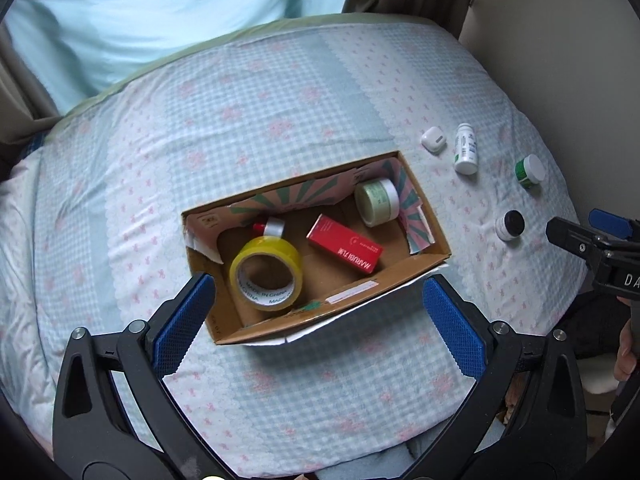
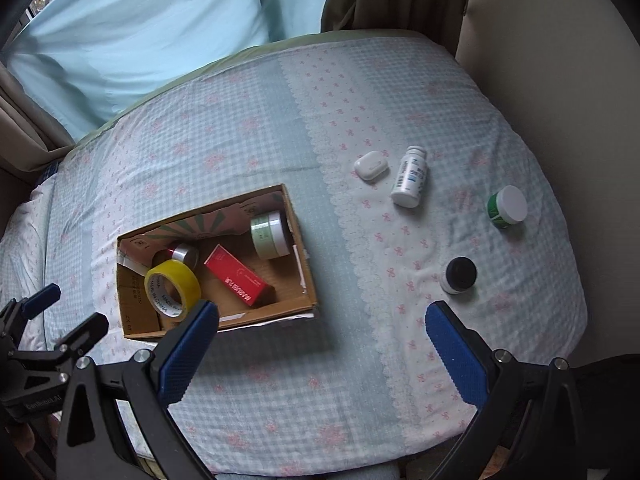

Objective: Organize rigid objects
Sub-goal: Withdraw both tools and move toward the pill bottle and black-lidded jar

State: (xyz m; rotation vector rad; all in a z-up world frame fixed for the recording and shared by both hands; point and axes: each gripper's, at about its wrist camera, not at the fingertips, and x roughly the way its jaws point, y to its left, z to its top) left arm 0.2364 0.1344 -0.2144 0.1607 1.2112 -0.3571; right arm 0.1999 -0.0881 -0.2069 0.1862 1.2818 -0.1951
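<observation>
An open cardboard box (image 1: 400, 280) (image 2: 308, 280) lies on the bed. It holds a yellow tape roll (image 1: 266, 276) (image 2: 173, 286), a red carton (image 1: 345, 249) (image 2: 239, 281), a pale green jar (image 1: 377, 201) (image 2: 270, 236) and a small red-and-silver bottle (image 1: 272, 229) (image 2: 183, 255). To its right on the sheet lie a white earbud case (image 1: 434, 140) (image 2: 371, 165), a white pill bottle (image 1: 466, 149) (image 2: 410, 178), a green jar with a white lid (image 1: 530, 171) (image 2: 507, 206) and a black-lidded jar (image 1: 510, 225) (image 2: 459, 275). My left gripper (image 1: 320, 314) is open and empty above the box's near edge. My right gripper (image 2: 322, 338) is open and empty, near the black-lidded jar.
The bed has a checked sheet (image 1: 280, 100) (image 2: 360, 380) with pink bows. Light blue curtains (image 1: 140, 12) (image 2: 140, 28) hang behind it, and a beige wall (image 2: 560, 80) stands at the right. The right gripper shows at the right edge of the left wrist view (image 1: 580, 236).
</observation>
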